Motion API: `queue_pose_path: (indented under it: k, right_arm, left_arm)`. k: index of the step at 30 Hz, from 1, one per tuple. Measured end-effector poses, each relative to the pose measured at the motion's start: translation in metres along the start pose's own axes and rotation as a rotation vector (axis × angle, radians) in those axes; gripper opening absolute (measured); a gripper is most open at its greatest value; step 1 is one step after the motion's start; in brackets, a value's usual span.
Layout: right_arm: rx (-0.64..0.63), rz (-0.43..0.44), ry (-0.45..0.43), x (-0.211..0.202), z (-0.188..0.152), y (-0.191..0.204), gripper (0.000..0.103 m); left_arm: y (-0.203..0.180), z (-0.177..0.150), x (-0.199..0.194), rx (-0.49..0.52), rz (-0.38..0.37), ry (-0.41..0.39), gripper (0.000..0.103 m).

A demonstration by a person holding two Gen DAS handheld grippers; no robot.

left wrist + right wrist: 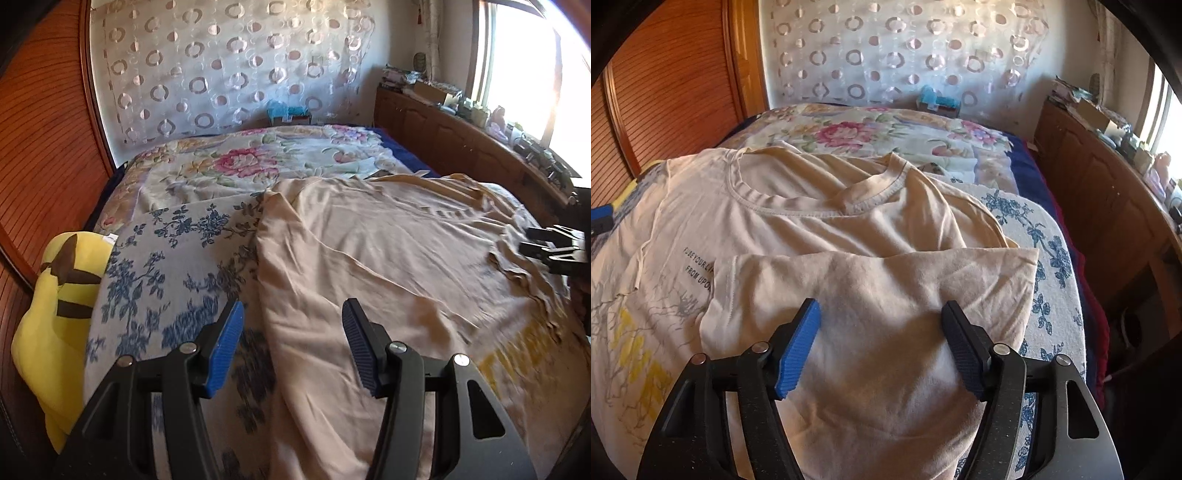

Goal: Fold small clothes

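Observation:
A beige T-shirt (812, 221) lies face up on the bed, neckline toward the far side, with dark lettering and a yellow print on its chest. Its right side is folded over as a flap (879, 288). My right gripper (881, 310) hovers open just above that flap, its pads not pressing the cloth. In the left wrist view the T-shirt (388, 251) spreads rightward, and my left gripper (292, 310) stands open over its left edge, holding nothing. The right gripper (554, 247) shows at the far right edge there; the left gripper (602, 218) peeks in at the left of the right wrist view.
The shirt rests on a blue-flowered cover (166, 258) over a pink floral quilt (240, 162). A yellow plush toy (55, 314) sits at the bed's left edge by a slatted wooden door (44, 129). A cluttered wooden cabinet (443, 136) runs along the right under the window.

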State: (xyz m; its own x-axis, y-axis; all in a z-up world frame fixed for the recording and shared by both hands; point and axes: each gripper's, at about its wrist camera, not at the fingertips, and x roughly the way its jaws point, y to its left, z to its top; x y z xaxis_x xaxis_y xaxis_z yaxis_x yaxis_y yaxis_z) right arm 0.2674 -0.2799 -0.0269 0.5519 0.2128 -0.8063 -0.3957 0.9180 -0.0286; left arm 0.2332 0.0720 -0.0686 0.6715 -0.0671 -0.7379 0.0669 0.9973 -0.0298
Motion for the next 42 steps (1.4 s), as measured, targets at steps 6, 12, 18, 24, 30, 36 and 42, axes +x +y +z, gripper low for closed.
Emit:
queue_pose_path:
  k: [6, 12, 18, 24, 30, 36, 42]
  right_arm:
    - [0.006, 0.008, 0.01, 0.003, 0.001, -0.002, 0.08]
    - [0.005, 0.008, 0.011, 0.004, 0.001, -0.002, 0.082]
    - [0.005, 0.009, 0.011, 0.004, 0.001, -0.002, 0.083]
    - [0.005, 0.009, 0.012, 0.004, 0.002, -0.001, 0.085]
    - [0.005, 0.01, 0.013, 0.005, 0.002, 0.0, 0.086]
    - [0.004, 0.01, 0.013, 0.005, 0.002, 0.0, 0.086]
    - [0.005, 0.009, 0.013, 0.005, 0.002, 0.0, 0.086]
  left_arm:
    - [0.013, 0.013, 0.03, -0.016, 0.003, 0.049, 0.055]
    - [0.016, 0.025, 0.043, -0.003, 0.008, 0.072, 0.055]
    - [0.013, 0.038, 0.053, 0.023, 0.009, 0.09, 0.055]
    - [0.01, 0.049, 0.059, 0.04, -0.053, 0.092, 0.052]
    - [0.015, 0.055, 0.063, 0.032, -0.068, 0.094, 0.036]
    - [0.025, 0.057, 0.067, 0.023, -0.076, 0.092, 0.031]
    - [0.023, 0.057, 0.065, 0.043, -0.098, 0.073, 0.002]
